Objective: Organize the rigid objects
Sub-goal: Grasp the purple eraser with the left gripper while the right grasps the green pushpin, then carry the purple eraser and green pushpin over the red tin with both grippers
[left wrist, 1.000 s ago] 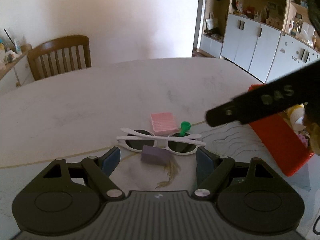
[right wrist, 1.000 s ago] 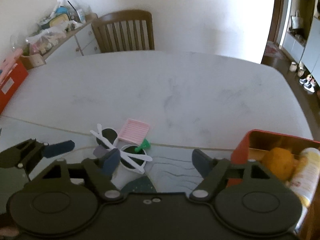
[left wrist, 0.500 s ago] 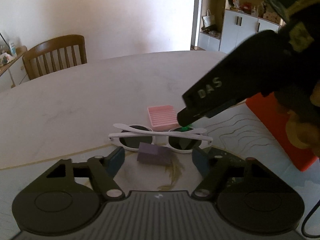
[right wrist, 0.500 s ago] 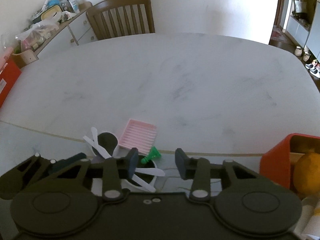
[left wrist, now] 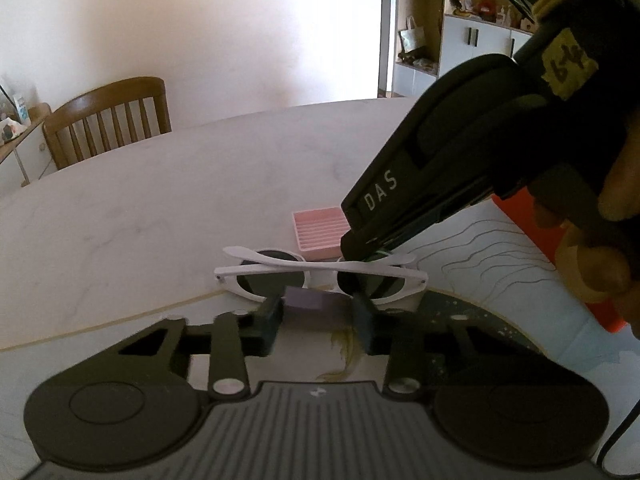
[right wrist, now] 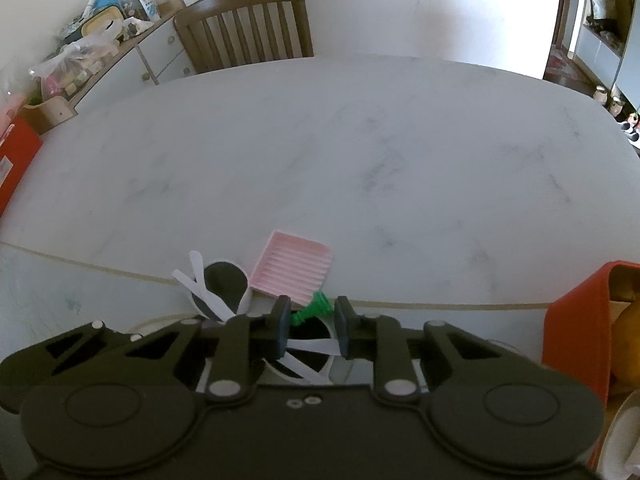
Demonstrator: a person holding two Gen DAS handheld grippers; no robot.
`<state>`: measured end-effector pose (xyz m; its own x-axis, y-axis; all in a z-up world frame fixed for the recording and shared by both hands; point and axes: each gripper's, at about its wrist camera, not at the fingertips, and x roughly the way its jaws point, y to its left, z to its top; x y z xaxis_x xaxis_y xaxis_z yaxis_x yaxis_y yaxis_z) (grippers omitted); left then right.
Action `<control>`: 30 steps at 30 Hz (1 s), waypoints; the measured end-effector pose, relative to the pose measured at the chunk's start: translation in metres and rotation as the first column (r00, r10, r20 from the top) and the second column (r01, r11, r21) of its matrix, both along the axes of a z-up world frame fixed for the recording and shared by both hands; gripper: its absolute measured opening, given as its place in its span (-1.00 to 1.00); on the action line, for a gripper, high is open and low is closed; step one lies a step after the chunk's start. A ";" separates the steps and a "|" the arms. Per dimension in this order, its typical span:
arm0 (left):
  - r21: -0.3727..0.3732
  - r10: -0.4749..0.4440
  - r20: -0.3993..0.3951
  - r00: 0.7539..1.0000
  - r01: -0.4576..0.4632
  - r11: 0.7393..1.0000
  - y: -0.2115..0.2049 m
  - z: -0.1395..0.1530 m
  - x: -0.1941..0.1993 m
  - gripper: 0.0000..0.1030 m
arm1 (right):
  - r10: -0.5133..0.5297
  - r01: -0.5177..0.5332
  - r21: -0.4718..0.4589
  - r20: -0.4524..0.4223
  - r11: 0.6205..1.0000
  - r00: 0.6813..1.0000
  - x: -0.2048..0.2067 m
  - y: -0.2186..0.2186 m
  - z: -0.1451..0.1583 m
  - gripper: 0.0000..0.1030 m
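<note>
The left gripper [left wrist: 318, 320] sits low over the bench [left wrist: 160, 208] with its fingers drawn in to either side of a small purple block [left wrist: 310, 300]; the pads look to be touching or all but touching the block's sides, though whether they are actually pressing on it I cannot tell. Just beyond the block lie white sunglasses [left wrist: 320, 276], folded, and behind them a pink ribbed tray [left wrist: 318, 228]. The right gripper [right wrist: 311, 328] comes down from the right over the sunglasses, its fingers narrowed to a small gap around a green peg [right wrist: 314, 308] that rests at the near corner of the pink tray and over the right lens; the peg sits between the pads with a little daylight on each side, so it is not yet clamped. To the far right stands an orange box [right wrist: 576, 344] already holding a yellow-orange fruit-like thing and a pale bottle, and that box is probably where things are to go. The step in hand appears to be a two-handed pick: block on the left, peg on the right. Next, each gripper needs to finish closing squarely on its piece, then lift straight up so the sunglasses are not dragged along, before carrying toward the box.
</note>
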<state>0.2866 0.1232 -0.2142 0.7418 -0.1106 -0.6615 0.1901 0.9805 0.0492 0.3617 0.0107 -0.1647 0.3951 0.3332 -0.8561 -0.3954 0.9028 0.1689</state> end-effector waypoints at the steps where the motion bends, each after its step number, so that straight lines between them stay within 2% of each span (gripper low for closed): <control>1: -0.002 0.002 -0.002 1.000 -0.002 1.000 0.001 0.000 0.000 -0.30 | -0.001 0.001 0.003 0.001 1.000 1.000 0.000 0.000 0.001 -0.73; 9: -0.030 0.022 -0.023 0.999 -0.023 0.999 0.007 0.004 0.000 -0.30 | -0.020 0.020 0.005 0.043 1.000 0.999 -0.008 -0.010 0.009 -0.74; 17: -0.064 0.039 -0.031 0.999 -0.041 0.997 0.010 0.015 -0.016 -0.30 | -0.058 0.053 0.067 0.083 0.996 0.995 -0.020 -0.037 0.036 -0.73; 25: -0.126 0.030 -0.036 0.999 -0.034 0.991 0.008 0.043 -0.032 -0.30 | -0.098 0.085 0.143 0.083 0.986 0.992 -0.043 -0.072 0.068 -0.73; 30: -0.143 0.004 -0.012 1.000 -0.006 0.990 -0.004 0.063 -0.042 -0.30 | -0.150 0.132 0.201 0.074 0.971 0.986 -0.056 -0.099 0.086 -0.73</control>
